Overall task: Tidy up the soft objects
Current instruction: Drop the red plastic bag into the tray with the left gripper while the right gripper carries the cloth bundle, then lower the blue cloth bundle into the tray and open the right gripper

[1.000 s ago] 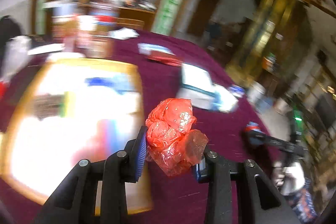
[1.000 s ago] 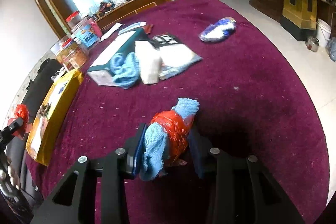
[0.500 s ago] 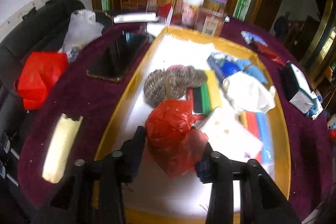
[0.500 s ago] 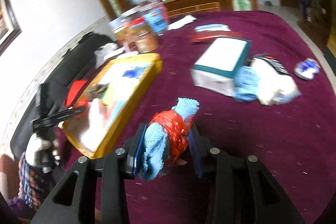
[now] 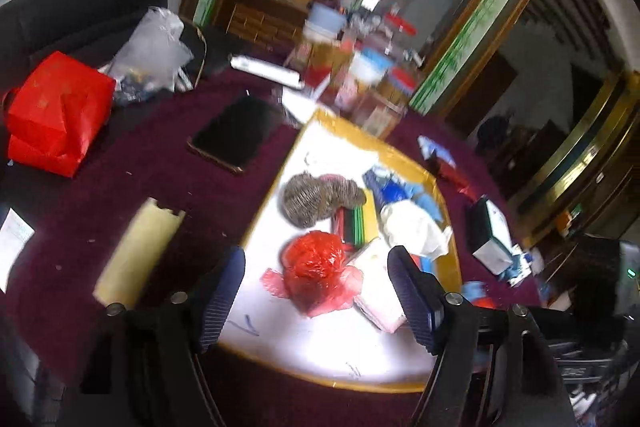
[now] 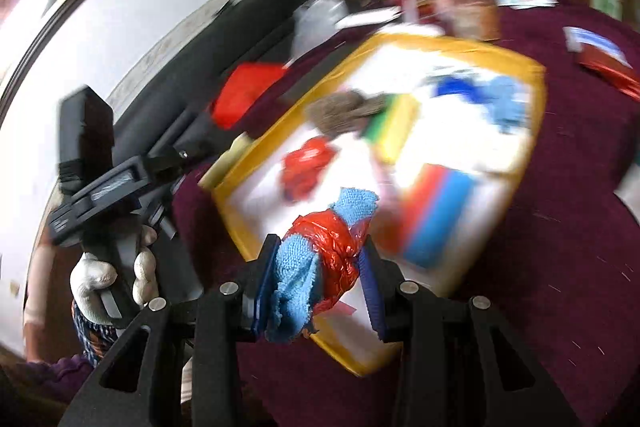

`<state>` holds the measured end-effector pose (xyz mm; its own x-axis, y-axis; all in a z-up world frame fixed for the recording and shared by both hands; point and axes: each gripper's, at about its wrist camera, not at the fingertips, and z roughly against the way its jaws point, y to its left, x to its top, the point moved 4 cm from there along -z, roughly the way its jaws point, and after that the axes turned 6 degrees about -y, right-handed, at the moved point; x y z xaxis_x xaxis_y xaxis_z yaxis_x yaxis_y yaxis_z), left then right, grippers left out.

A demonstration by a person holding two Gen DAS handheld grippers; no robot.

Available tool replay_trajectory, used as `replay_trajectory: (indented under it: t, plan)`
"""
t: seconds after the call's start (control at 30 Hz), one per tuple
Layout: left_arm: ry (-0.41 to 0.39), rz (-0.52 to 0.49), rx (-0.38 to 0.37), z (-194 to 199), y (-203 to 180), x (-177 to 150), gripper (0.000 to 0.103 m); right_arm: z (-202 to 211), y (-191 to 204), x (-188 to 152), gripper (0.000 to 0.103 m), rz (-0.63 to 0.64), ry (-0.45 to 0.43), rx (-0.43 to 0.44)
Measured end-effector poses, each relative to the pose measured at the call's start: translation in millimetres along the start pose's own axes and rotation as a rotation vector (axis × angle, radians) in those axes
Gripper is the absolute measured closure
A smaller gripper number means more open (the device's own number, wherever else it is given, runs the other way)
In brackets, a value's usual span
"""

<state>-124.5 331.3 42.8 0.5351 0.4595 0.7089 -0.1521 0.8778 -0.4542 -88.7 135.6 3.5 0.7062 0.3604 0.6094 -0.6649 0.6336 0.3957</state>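
While the left hand-held gripper spreads its jaws, the red plastic bag sits loose between them on the white floor of the yellow-rimmed tray, pads clear of it on both sides. Bag is a crumpled ball, no real long axis; a flat skirt of film trails toward the camera. In the right wrist view the same bag lies near the tray's left rim.

Right hand-held gripper is narrow, clamped on a blue cloth wrapped in red plastic. Bundle's long axis runs diagonal: one blue end pokes up and away past the fingertips, the other hangs down by the left pad, red band round the middle. It's held in the air over the tray's near corner.

Around the bag in the tray: two wire scrubbers just behind it, a red/green stack of strips beside those, a white crumpled cloth to the right, blue pieces further back, a pinkish pack touching the bag's right side.

Outside the tray on the maroon worktop: black phone, pale yellow card strip, red paper bag, clear plastic bag, teal-and-white box on the right. Jars at the far edge are blurred.

Right wrist view also shows a gloved hand gripping the left tool's handle.
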Motion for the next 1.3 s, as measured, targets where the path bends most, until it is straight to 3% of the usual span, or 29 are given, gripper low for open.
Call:
replay_trajectory:
  t: [0.1, 0.27, 0.6, 0.7, 0.87, 0.93, 1.07, 1.27, 1.3]
  plan:
    - [-0.045, -0.012, -0.010, 16, 7, 1, 0.026, -38, 23, 9, 0.065, 0.055, 0.099, 0.024]
    - [-0.066, 0.023, -0.044, 21, 21, 3, 0.025, -103, 38, 15, 0.065, 0.114, 0.254, -0.050]
    - [-0.080, 0.069, -0.071, 24, 29, 2, 0.024, -146, 37, 44, 0.064, 0.214, 0.185, -0.230]
    - [-0.074, 0.074, -0.067, 23, 29, 0, 0.023, -145, 30, 50, 0.057, 0.156, 0.177, -0.195]
    - [-0.065, 0.069, -0.056, 26, 23, -3, 0.023, -112, 21, 57, 0.048, 0.084, 0.097, -0.124]
    - [-0.063, 0.059, -0.053, 28, 19, -3, 0.021, -80, 15, 58, 0.043, 0.053, 0.038, -0.092]
    - [-0.035, 0.009, -0.036, 24, 6, -6, 0.017, -22, -10, 54, 0.034, 0.025, -0.075, -0.116]
    - [0.112, -0.244, 0.091, -14, -32, -30, 0.018, 48, -65, 26, 0.034, -0.056, -0.161, -0.206]
    - [0.150, -0.292, 0.118, -24, -37, -35, 0.024, 57, -72, 20, 0.034, -0.074, -0.171, -0.215]
